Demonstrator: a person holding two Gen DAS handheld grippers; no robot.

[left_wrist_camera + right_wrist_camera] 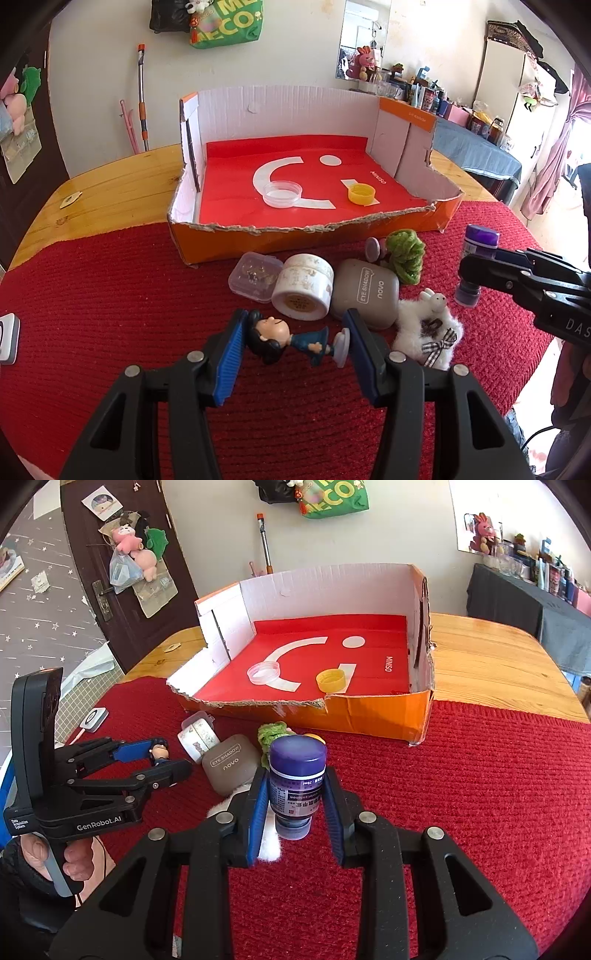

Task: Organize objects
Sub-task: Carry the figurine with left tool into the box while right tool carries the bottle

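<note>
My left gripper (pixel 293 341) is shut on a small doll figurine (pixel 291 341) with black hair and a blue dress, held sideways just above the red cloth. My right gripper (pixel 295 797) is shut on a purple-capped bottle (pixel 296 779), held upside down above the cloth; it also shows in the left wrist view (pixel 476 258). The orange cardboard box (pixel 310 240) with a red liner stands behind, holding a clear lid (pixel 282 194) and a yellow cap (pixel 362 194).
On the red cloth (pixel 110 314) before the box lie a clear plastic case (pixel 255 277), a white jar (pixel 304 290), a grey eye-shadow case (pixel 365 291), a green yarn ball (pixel 406 254) and a white fluffy toy (pixel 424 328). The wooden table (pixel 498 664) extends beyond.
</note>
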